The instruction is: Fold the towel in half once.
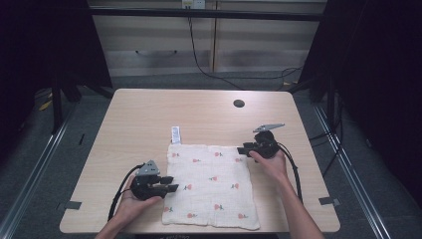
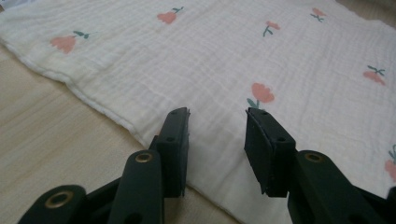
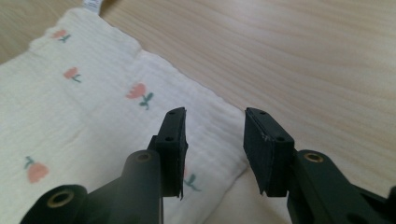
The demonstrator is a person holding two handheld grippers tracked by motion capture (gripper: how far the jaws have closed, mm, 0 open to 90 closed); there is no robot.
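Two pairs of jaws parted, nothing pinched in either. Left gripper (image 2: 217,114) hovering with its fingers (image 2: 173,140) over the near-left edge of the cloth (image 2: 224,60), pads apart, fabric below and untouched as far as can be told. Right gripper (image 3: 214,114) likewise spread, poised above the far-right corner of the cloth (image 3: 70,121), one finger (image 3: 266,144) over bare table (image 3: 303,56).

From above: left gripper (image 1: 171,183) at the cloth's left edge, right gripper (image 1: 242,148) at its upper right corner, hands behind each. Cloth (image 1: 211,185) spread flat and roughly square on the table (image 1: 134,119), near the front edge, small white tag (image 1: 175,134) sticking out at the far-left corner. No fold, no lifted edge, few wrinkles.

Judged from this: either laid out and just let go, or about to be picked up for folding; cannot say which. Any fold entirely left to do.
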